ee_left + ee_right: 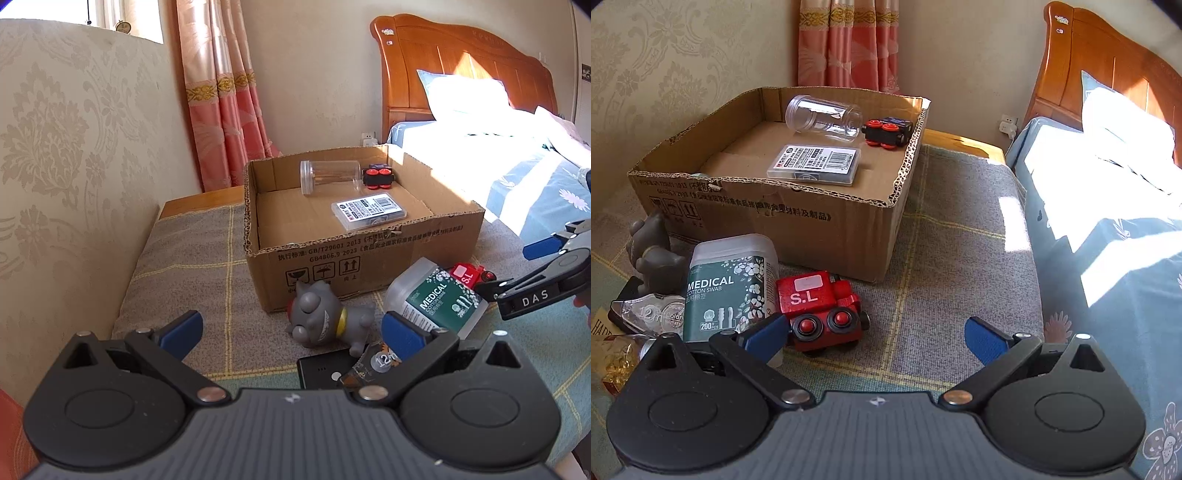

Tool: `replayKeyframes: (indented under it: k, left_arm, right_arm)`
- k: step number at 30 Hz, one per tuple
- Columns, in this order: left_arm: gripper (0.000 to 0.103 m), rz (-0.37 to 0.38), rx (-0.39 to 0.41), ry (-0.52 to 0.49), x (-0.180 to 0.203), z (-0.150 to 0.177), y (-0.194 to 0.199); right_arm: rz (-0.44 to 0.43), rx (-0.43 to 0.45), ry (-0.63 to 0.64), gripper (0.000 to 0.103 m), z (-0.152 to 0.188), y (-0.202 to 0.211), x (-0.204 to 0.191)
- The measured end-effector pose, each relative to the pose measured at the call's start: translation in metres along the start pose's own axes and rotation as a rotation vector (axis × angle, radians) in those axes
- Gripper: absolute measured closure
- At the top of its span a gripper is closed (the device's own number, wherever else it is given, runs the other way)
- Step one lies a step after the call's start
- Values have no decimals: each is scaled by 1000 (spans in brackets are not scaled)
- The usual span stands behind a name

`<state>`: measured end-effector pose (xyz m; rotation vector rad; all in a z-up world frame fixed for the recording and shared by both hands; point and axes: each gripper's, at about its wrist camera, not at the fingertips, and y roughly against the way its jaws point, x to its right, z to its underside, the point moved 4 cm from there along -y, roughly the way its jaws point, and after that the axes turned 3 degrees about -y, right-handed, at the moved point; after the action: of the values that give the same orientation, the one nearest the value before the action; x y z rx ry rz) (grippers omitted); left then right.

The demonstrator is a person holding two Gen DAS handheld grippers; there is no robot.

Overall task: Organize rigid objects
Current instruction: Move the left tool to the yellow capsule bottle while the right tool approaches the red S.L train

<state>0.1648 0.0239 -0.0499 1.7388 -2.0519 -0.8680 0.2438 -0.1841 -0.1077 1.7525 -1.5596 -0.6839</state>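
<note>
A cardboard box [369, 254] [820, 218] sits on the checked blanket, holding a clear jar [330, 177] [824, 117], a dark toy car with red wheels [377, 177] [886, 130] and a flat plastic case [369, 212] [816, 163]. In front of the box lie a grey toy figure [325, 317] [652, 245], a cotton swab tub [432, 299] [727, 291], a red toy train [820, 308] [466, 275] and a tape dispenser [650, 314] [376, 363]. My left gripper [291, 332] is open near the grey figure. My right gripper [877, 338] is open, its left finger touching the red train.
A black flat device [321, 371] lies under the tape dispenser. A bed with blue patterned bedding [1115, 258] runs along the right, with a wooden headboard [461, 70]. A patterned padded wall [74, 166] stands to the left, and pink curtains [221, 92] hang behind.
</note>
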Motion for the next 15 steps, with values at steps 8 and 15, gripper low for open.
replayKeyframes:
  k: [8,15]
  left_arm:
    - [1,-2,-16,-15,3,0,-4]
    - [0,-2,-24,-20,3,1,-7]
  right_arm:
    - [-49,-17,-33,0,4,-8,9]
    - [-6,-16,-69,0,10,-2,33]
